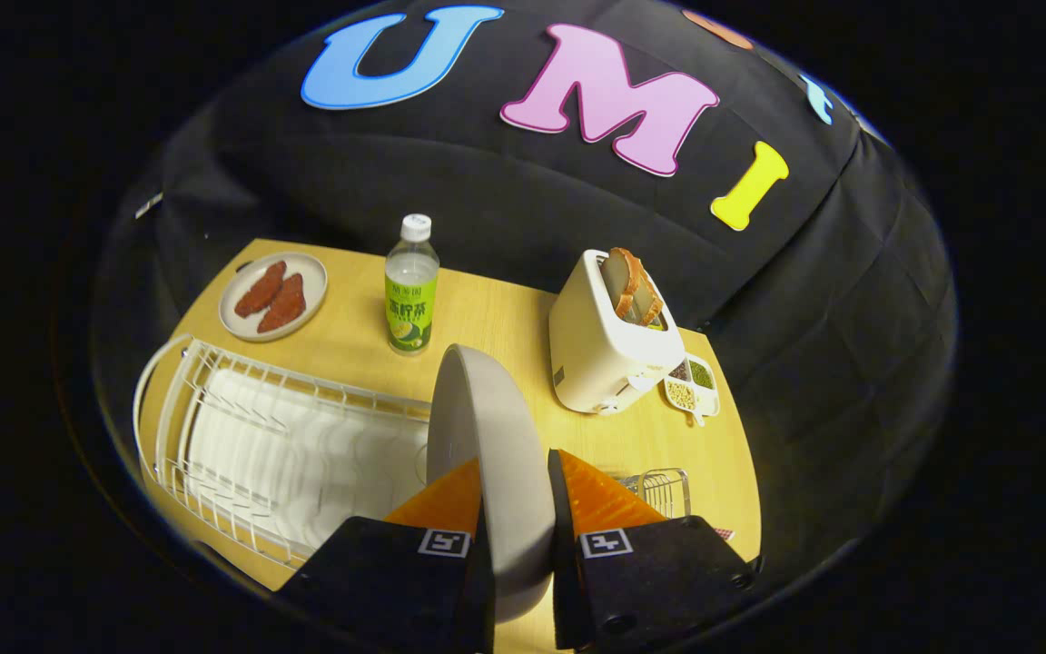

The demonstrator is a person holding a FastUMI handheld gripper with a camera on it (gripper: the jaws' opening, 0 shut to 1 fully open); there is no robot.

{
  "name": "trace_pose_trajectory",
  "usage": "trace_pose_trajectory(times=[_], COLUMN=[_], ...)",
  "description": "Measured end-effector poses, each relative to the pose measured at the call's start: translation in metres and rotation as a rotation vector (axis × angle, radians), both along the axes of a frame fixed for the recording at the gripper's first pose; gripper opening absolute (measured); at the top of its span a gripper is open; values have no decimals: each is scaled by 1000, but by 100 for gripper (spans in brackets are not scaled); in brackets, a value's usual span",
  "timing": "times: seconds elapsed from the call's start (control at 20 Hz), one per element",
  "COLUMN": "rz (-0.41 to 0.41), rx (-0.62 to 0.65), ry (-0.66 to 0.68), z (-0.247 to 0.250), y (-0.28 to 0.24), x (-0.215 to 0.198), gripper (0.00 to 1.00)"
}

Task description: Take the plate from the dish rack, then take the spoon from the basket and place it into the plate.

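Tool (514,509) clamped on the upright plate (487,427) — basket (664,490) half hidden behind a finger.

The gripper (516,495) has its 2 fingers pressed against both faces of the upright plate (496,427).

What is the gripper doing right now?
Gripper: shut on the plate, which stands on edge between its fingers beside the dish rack.

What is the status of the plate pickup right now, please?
Hand-held gripper shut on plate, held on edge. Plate over the dish rack's end. Wire basket just beyond the fingers; bottle and toaster farther ahead.
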State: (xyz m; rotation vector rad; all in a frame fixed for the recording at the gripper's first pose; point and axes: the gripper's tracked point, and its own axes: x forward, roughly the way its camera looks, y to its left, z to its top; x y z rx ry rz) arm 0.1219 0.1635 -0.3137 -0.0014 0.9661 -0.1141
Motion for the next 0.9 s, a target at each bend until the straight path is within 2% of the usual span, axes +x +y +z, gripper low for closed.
trace_pose_trajectory(times=[0.25, 0.4, 0.55, 0.75, 0.9], rz=[17, 20, -14, -53, -133], rx=[239, 364, 459, 556, 659], ry=[-113, -127, -62, 36, 96], z=[51, 65, 50, 0, -43], y=[-32, -61, -84, -95, -95], x=[-25, -71, -135, -210, -243], gripper=[29, 29, 29, 29, 29])
